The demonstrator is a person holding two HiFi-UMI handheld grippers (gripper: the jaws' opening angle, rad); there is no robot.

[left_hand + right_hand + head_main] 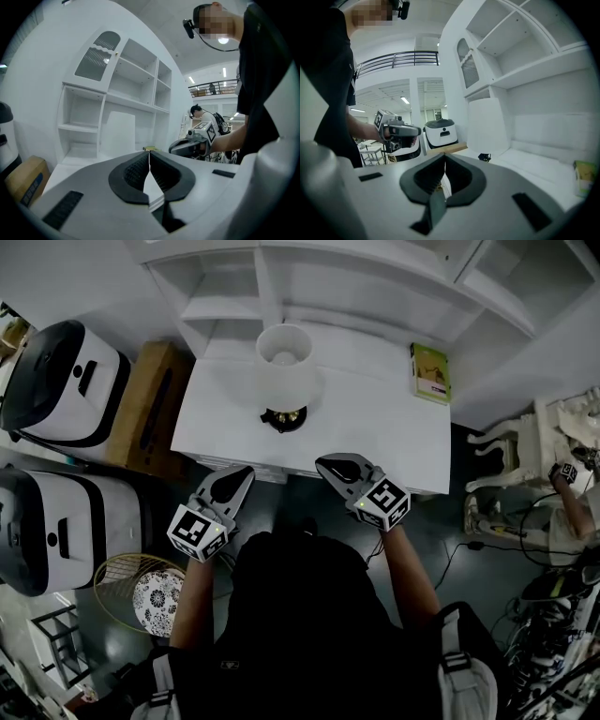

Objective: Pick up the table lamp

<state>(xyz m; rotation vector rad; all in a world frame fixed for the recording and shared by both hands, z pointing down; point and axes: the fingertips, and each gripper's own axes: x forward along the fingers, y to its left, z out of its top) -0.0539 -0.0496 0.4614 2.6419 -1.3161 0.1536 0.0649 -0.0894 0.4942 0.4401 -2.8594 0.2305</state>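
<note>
The table lamp (284,371) has a white cylindrical shade and a dark base with brass parts, and stands on the white desk (375,432) toward its left half. It also shows as a white shade (120,131) in the left gripper view and as a shade (487,125) with its dark base in the right gripper view. My left gripper (246,471) is shut and empty at the desk's near edge, below and left of the lamp. The right gripper (322,463) is shut too, holding nothing, over the near edge just right of the lamp.
A green book (430,372) lies at the desk's back right. White shelving (309,277) rises behind the desk. A cardboard box (150,399) and two white-and-black machines (66,381) stand at the left, a wire stool (141,592) below them. Cables and a white table (525,465) crowd the right.
</note>
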